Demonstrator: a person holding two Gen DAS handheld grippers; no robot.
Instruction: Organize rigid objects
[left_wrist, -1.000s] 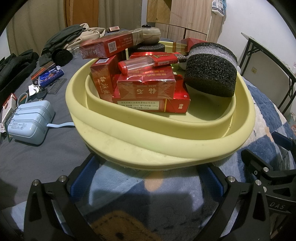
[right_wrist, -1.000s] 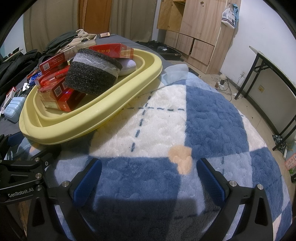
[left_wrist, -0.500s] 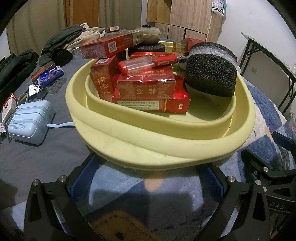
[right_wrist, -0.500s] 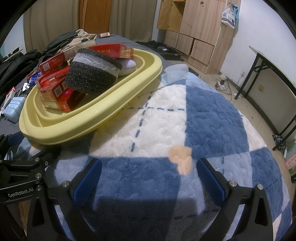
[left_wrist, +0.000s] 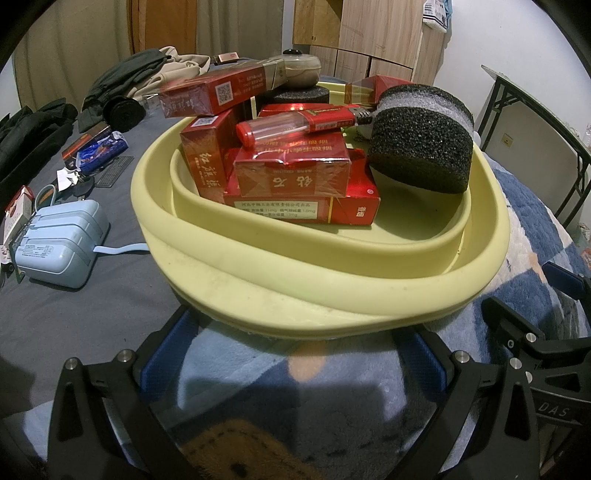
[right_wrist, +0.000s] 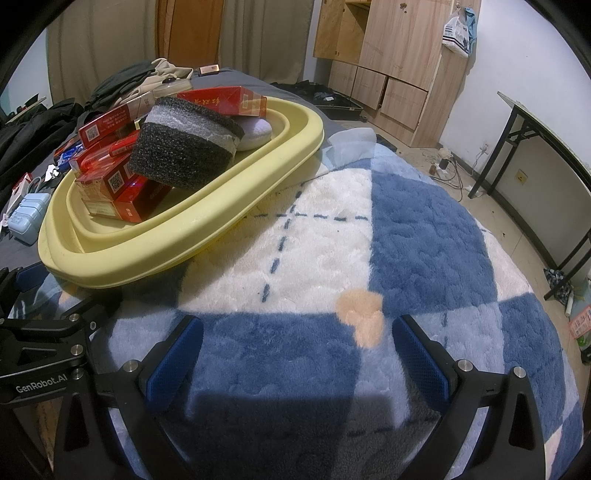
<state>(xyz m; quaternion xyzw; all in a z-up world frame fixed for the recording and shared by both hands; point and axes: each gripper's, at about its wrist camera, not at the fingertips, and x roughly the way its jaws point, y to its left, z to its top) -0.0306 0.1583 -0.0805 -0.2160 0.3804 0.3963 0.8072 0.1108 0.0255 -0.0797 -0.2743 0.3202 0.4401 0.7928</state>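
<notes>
Basin yellow | red boxes stacked | black foam leaning

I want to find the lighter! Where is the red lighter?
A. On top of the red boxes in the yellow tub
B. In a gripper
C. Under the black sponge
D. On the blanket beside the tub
A: the lighter lies on top of the stacked red boxes inside the yellow tub, beside the black sponge.
</notes>
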